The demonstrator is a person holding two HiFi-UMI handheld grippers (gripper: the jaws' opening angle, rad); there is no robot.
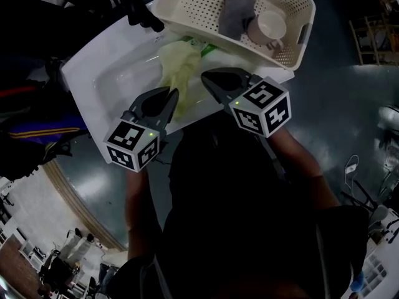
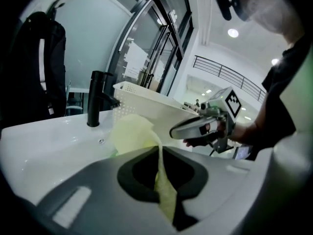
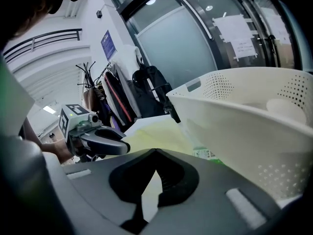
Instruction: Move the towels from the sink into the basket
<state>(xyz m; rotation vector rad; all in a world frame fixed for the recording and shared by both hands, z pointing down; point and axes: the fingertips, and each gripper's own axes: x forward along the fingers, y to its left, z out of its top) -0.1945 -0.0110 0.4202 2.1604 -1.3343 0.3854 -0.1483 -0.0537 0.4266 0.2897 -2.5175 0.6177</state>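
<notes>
A pale yellow towel (image 1: 177, 64) hangs lifted over the white sink (image 1: 118, 73). My left gripper (image 1: 169, 95) is shut on its lower edge. In the left gripper view the cloth (image 2: 129, 131) runs between the jaws of that gripper (image 2: 159, 147) and billows out past them. My right gripper (image 1: 206, 76) hovers just right of the towel, below the cream basket (image 1: 299, 39), jaws shut. In the right gripper view its tips (image 3: 155, 151) meet and no cloth comes out past them. The yellow towel (image 3: 151, 133) lies beyond. A grey towel (image 1: 237, 11) lies in the basket.
A white cup-shaped thing (image 1: 269, 27) sits in the basket beside the grey towel. A black tap (image 2: 95, 99) stands at the sink's far edge. Something green (image 1: 209, 47) lies under the basket's near rim. Dark coats hang to the left; grey floor lies to the right.
</notes>
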